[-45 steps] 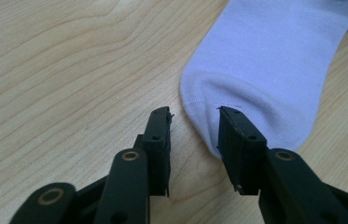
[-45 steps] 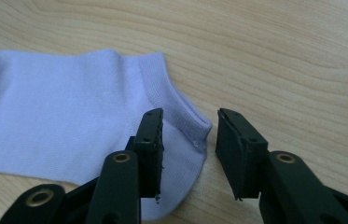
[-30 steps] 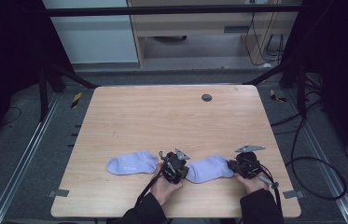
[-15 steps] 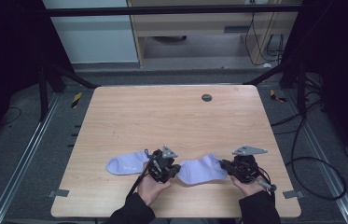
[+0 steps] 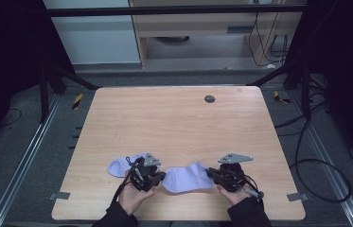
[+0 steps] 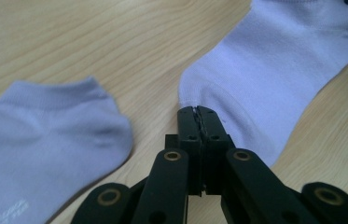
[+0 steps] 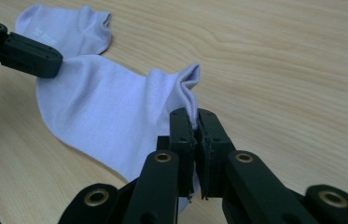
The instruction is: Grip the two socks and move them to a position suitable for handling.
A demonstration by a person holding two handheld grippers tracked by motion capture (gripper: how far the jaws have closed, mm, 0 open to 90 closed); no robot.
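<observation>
The wooden table (image 5: 179, 127) carries everything near its front edge. There I hold a lavender sock (image 5: 186, 178) stretched between my two grippers. A second lavender sock (image 5: 119, 166) lies flat just left of it. My left gripper (image 5: 161, 177) is clamped on the held sock's toe end, my right gripper (image 5: 210, 173) pinches its cuff edge, jaws pressed together.

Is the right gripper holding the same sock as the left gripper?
Yes, the right gripper and the left gripper each pinch one end of the nearer sock.
</observation>
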